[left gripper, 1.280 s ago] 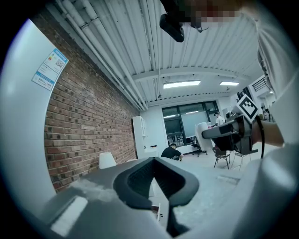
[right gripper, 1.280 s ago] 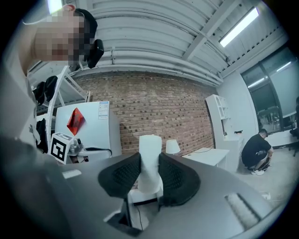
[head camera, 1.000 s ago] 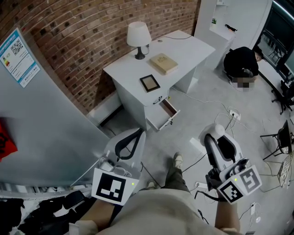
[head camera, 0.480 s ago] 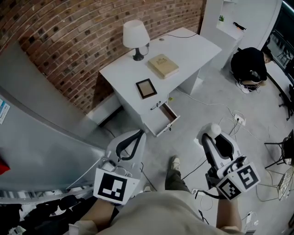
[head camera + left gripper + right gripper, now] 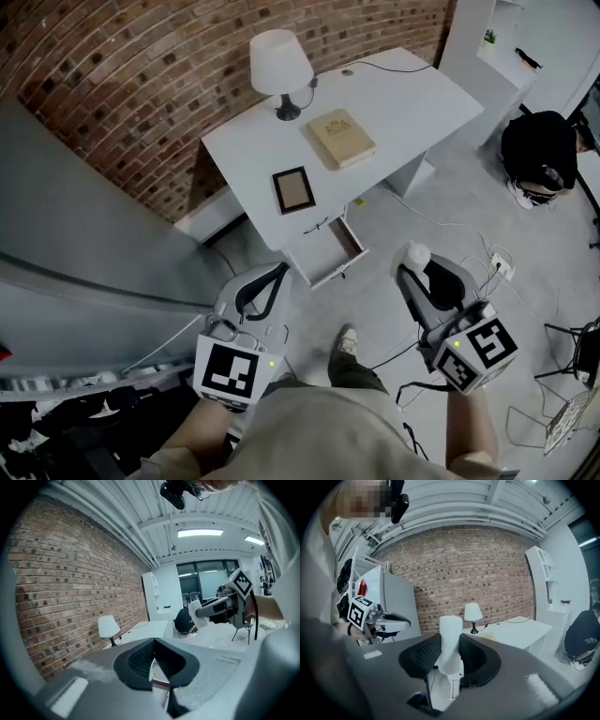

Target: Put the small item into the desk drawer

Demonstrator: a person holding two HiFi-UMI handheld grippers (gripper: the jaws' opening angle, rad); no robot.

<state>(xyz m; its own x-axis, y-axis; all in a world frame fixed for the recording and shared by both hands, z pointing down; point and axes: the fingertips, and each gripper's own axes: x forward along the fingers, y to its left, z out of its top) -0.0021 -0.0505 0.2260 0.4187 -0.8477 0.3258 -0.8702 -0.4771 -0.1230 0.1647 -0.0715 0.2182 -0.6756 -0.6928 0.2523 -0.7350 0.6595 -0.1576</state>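
Note:
The small item (image 5: 415, 254) is a white cylinder, and my right gripper (image 5: 413, 269) is shut on it and holds it upright over the floor, right of the drawer. In the right gripper view the item (image 5: 451, 637) stands between the dark pads of the right gripper (image 5: 450, 651). The white desk (image 5: 394, 103) stands ahead by the brick wall, and its drawer (image 5: 319, 267) hangs open towards me. My left gripper (image 5: 279, 272) is lower left of the drawer, shut, with nothing in it. In the left gripper view, the left gripper (image 5: 153, 643) has its pads meeting at the tip.
On the desk stand a white lamp (image 5: 279, 64), a tan book (image 5: 339, 138) and a small picture frame (image 5: 292, 190). A person in black (image 5: 544, 155) crouches at the right. Cables and a power strip (image 5: 497, 265) lie on the floor. A grey panel (image 5: 84, 281) runs along the left.
The desk and its open drawer have come closer and more towards the middle of the head view. Both grippers keep their pose, the right one still holding the white item.

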